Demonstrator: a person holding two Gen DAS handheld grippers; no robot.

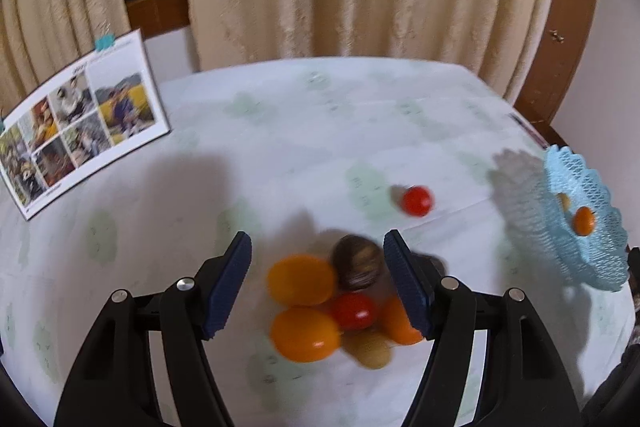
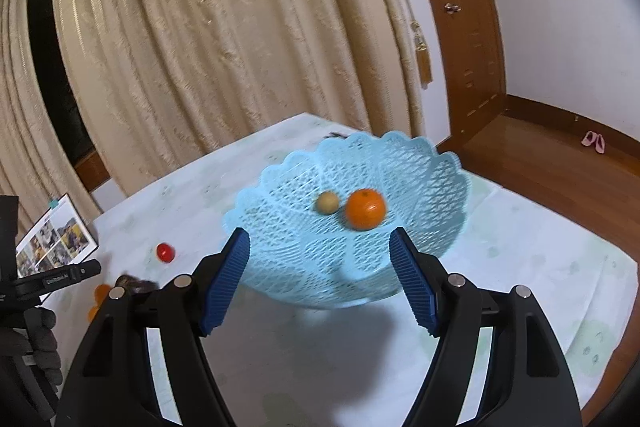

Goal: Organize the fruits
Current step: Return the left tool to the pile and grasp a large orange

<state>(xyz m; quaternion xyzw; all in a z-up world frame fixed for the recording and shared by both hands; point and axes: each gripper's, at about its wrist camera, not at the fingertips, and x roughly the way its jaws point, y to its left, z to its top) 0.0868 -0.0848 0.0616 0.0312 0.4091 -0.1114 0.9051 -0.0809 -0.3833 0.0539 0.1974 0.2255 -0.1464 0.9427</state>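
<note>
My left gripper (image 1: 318,255) is open above a heap of fruit on the table: two orange fruits (image 1: 301,279), a red tomato (image 1: 354,311), a dark brown fruit (image 1: 357,261) and a tan one (image 1: 368,349). A lone red tomato (image 1: 417,201) lies farther right; it also shows in the right wrist view (image 2: 165,251). My right gripper (image 2: 320,251) is open and empty in front of the light blue lattice basket (image 2: 420,163), which holds an orange (image 2: 365,209) and a small tan fruit (image 2: 328,203). The basket also shows in the left wrist view (image 1: 580,251).
A photo calendar (image 1: 80,123) stands at the table's left back. The table has a white cloth with a pale green print (image 1: 320,115). Cream curtains hang behind. A wooden door frame (image 2: 460,27) and wooden floor lie to the right of the table.
</note>
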